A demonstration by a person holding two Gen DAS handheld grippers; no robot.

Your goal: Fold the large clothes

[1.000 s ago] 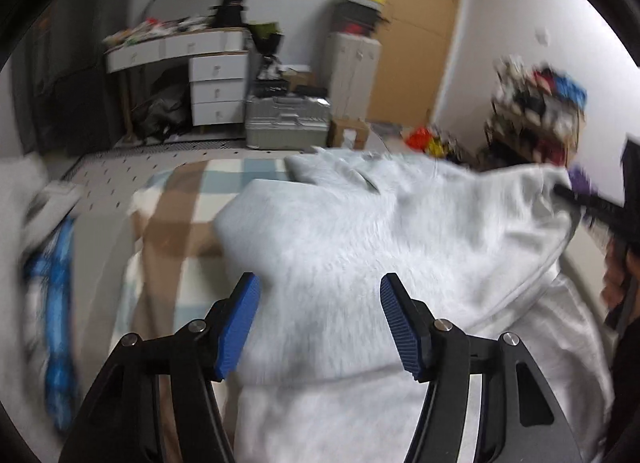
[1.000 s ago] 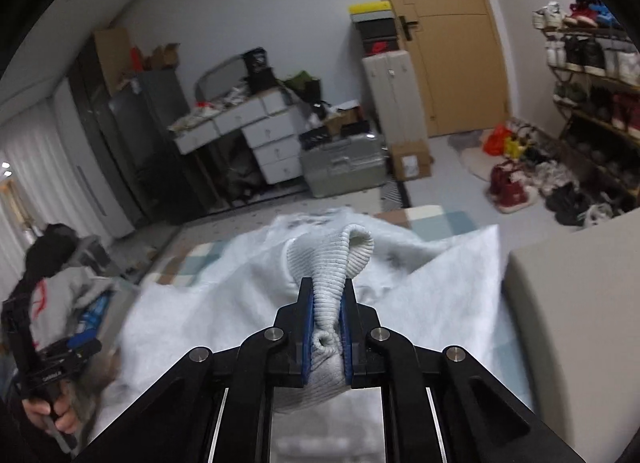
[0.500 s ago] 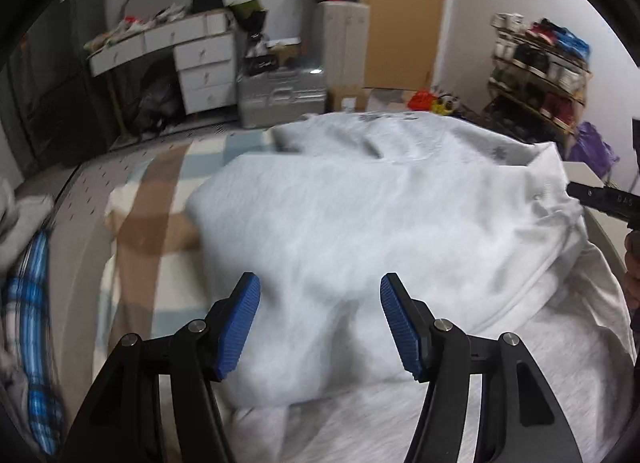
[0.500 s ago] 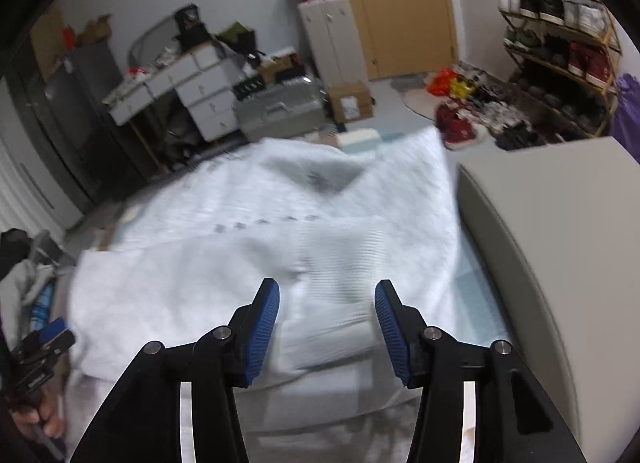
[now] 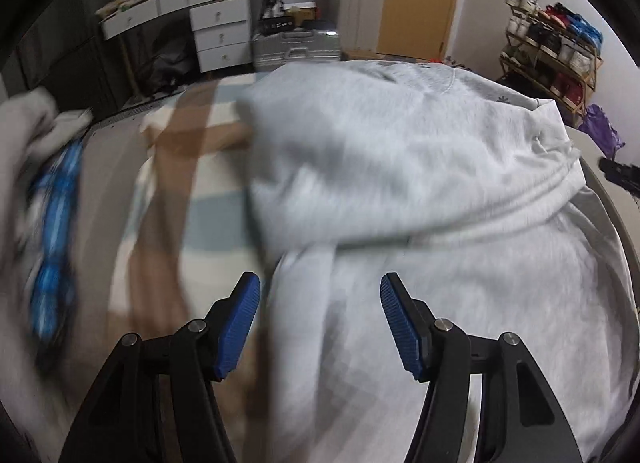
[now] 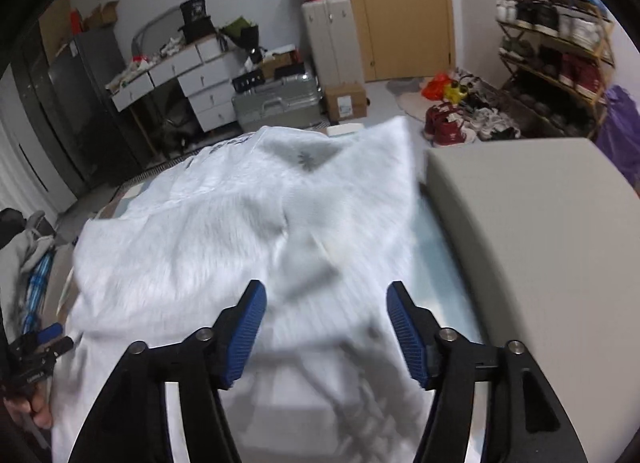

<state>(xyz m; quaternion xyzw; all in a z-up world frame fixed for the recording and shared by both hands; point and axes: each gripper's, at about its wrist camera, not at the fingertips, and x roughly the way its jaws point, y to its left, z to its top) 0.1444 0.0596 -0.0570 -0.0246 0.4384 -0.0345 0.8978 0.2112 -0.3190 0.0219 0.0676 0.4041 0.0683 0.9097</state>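
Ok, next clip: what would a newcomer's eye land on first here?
The big pale grey sweatshirt, which fills the middle of both views and lies partly folded on a checked blanket. Next come the blue-padded grippers at the bottom: the left gripper is open above the cloth, and the right gripper has its jaws opening with nothing pinched. Behind is a cluttered room, with a shoe rack at the right.

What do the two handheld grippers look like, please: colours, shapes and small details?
The left gripper and right gripper look identical: black angular frames with triangular cut-outs, silver round pivot screws, and two fingers carrying blue ribbed pads. No cables, markings or sleeves are visible.
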